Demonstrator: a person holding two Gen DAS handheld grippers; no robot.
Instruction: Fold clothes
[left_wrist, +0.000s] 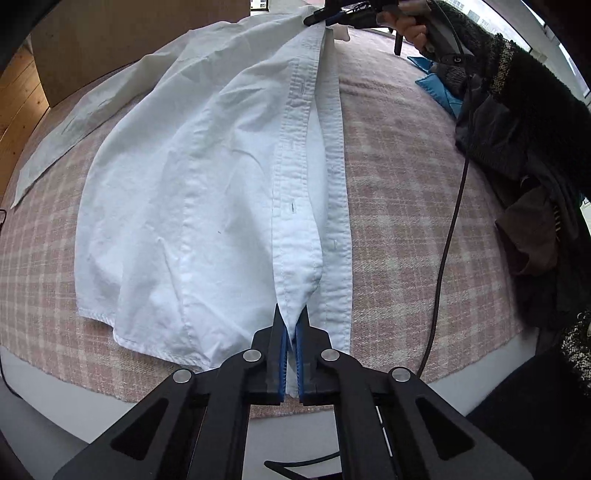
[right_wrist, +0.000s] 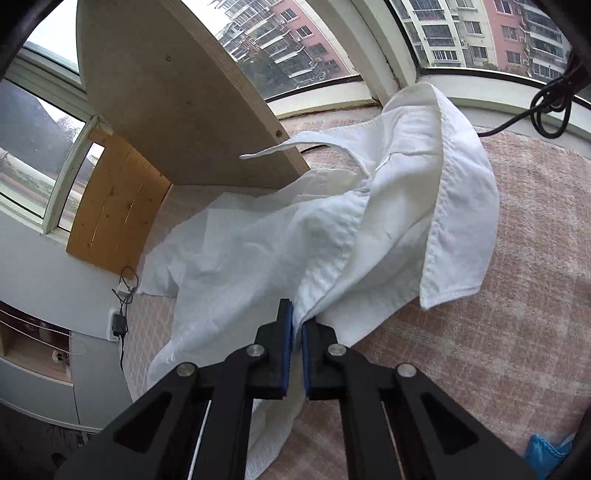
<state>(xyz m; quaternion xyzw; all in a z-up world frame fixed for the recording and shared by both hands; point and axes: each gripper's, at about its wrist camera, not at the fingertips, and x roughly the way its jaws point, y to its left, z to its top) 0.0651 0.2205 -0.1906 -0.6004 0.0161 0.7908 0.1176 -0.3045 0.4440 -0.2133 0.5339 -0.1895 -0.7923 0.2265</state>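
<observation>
A white button-up shirt (left_wrist: 192, 177) lies stretched lengthwise on a pink plaid cloth (left_wrist: 399, 192). My left gripper (left_wrist: 292, 317) is shut on the bottom end of its buttonhole placket, near the hem. At the far end, my right gripper (left_wrist: 319, 18) pinches the placket near the collar, held by a hand (left_wrist: 410, 26). In the right wrist view, my right gripper (right_wrist: 297, 317) is shut on the shirt (right_wrist: 258, 251) just below the collar (right_wrist: 454, 206), which flops to the right. One sleeve (left_wrist: 70, 129) trails off to the left.
A pile of dark clothes (left_wrist: 517, 140) and a blue item (left_wrist: 439, 88) lie on the right of the cloth. A black cable (left_wrist: 450, 229) runs across it. A wooden board (right_wrist: 177, 92) leans at the window behind. A charger (right_wrist: 119, 321) hangs on the wall.
</observation>
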